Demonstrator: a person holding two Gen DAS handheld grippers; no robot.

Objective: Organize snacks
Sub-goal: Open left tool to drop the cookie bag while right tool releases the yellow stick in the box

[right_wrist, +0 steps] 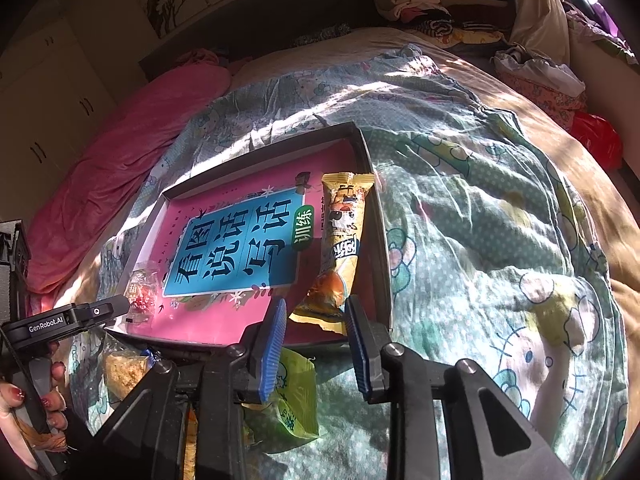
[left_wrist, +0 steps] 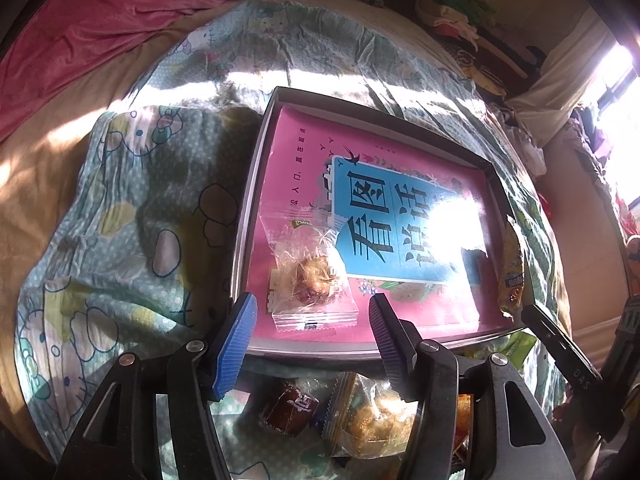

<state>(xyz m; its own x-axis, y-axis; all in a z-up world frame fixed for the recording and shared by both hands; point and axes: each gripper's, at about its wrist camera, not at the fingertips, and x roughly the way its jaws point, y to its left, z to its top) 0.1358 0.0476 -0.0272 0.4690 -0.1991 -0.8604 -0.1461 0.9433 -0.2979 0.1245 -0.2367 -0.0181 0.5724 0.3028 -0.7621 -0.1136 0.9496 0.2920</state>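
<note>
I read the step in hand as loading snacks into the box, with both tongs spread wide and gripping nothing. Directly beneath my left tongs [left_wrist: 312, 312] lie the unsorted snacks on the bedspread [left_wrist: 120, 208]: a dark brown wrapped sweet [left_wrist: 289, 410] and a clear packet with a golden pastry [left_wrist: 372, 420]. Under my right tongs [right_wrist: 316, 316] sits a green packet [right_wrist: 292, 396], and a pale crumbly packet [right_wrist: 120, 368] lies off to their left. Just ahead of the left fingers, a clear-wrapped pastry [left_wrist: 310, 268] rests inside the box [left_wrist: 248, 184], on the pink book [left_wrist: 288, 160] lining it. Between the right fingertips, slightly forward, is the near end of the long yellow snack bar [right_wrist: 344, 236], lying along the box's right wall. Both tongs point forward and downward over the box's near edge. My judgement: the next move calls for drawing one pair back and lowering it onto a loose packet.
</note>
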